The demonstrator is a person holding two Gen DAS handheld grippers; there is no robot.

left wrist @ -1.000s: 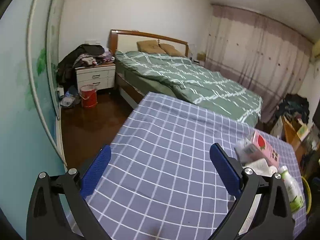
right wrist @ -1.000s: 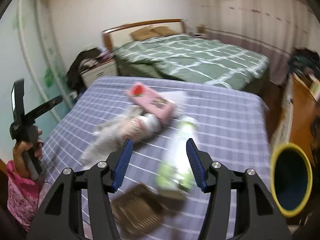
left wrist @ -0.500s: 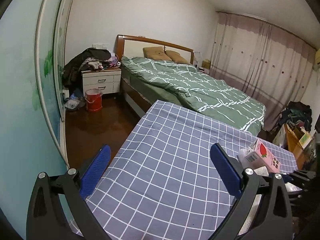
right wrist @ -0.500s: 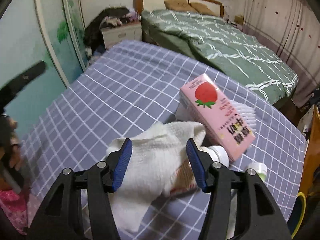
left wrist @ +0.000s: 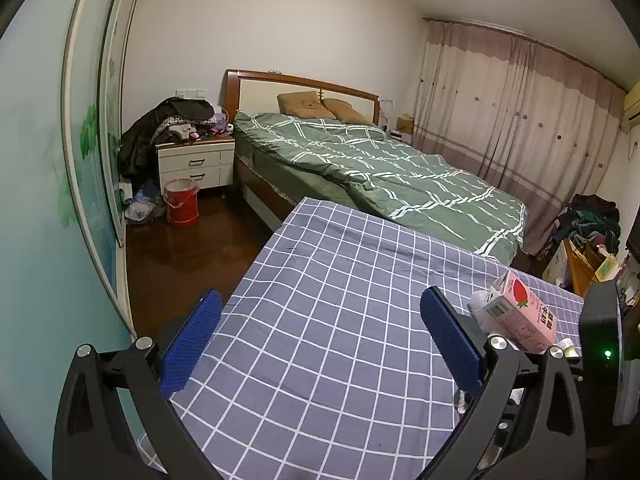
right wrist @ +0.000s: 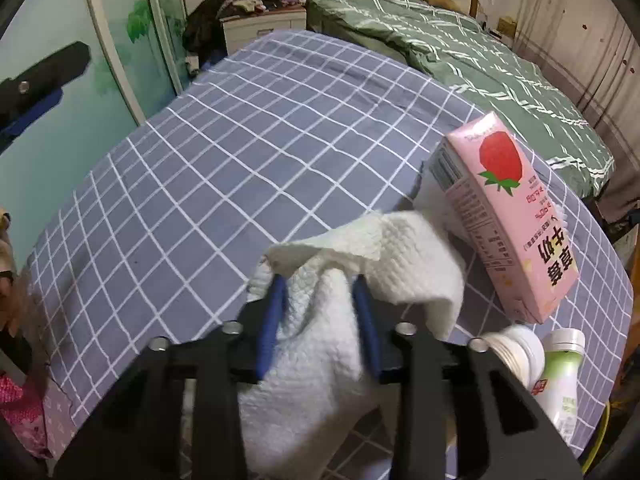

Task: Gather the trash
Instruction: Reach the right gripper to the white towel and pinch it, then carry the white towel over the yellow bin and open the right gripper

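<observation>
The pink carton (right wrist: 508,216) carries a red strawberry picture and dark Chinese characters down its side; the small print panel on its narrow face is too fine to read. It lies tilted on the checked cloth (right wrist: 224,152), just right of the right gripper's fingers and touching the white paper towel (right wrist: 360,280).

The right gripper (right wrist: 320,312) points steeply down and its jaws are closing — the blue pads (right wrist: 272,320) stand narrow, pinching a bunched ridge of the towel between them. The towel spills out to both sides and below, covering the pad tips.

Right of and below those fingers stand a white bottle cap (right wrist: 520,344) and a pale green bottle (right wrist: 560,376); its label is cut off by the gripper frame and unreadable.

The left gripper (left wrist: 320,340) hangs above the cloth with its jaws wide and nothing between them. From its camera the carton (left wrist: 520,316) sits just beyond its right finger, partly hidden behind it — the towel cannot be seen there. A dark device with a green light (left wrist: 602,344) fills the right edge.
</observation>
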